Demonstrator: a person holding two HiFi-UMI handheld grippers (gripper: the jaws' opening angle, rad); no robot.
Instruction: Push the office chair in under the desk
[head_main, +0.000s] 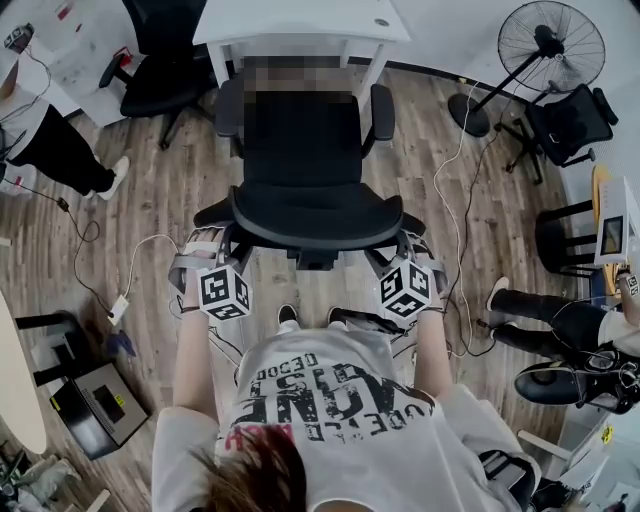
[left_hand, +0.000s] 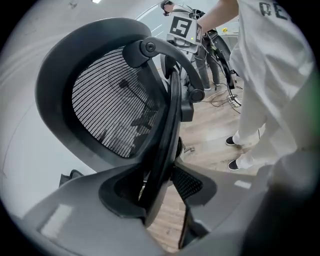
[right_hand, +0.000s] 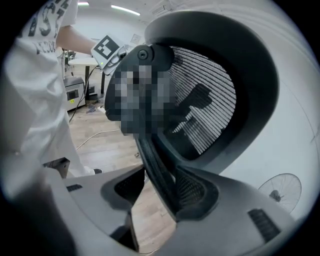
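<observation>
Both arms stretched out forward, pretty much parallel. The left gripper (left_hand: 159, 187) and right gripper (right_hand: 159, 192) each have their 2 jaws clamped on the chair back (head_main: 310, 215) rim, 1 per side.

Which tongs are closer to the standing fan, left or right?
Right. The right tongs clamp the edge of the chair on the side toward the fan; the left tongs clamp the opposite edge, farther away.

bright even light, fisheye-warped edges
</observation>
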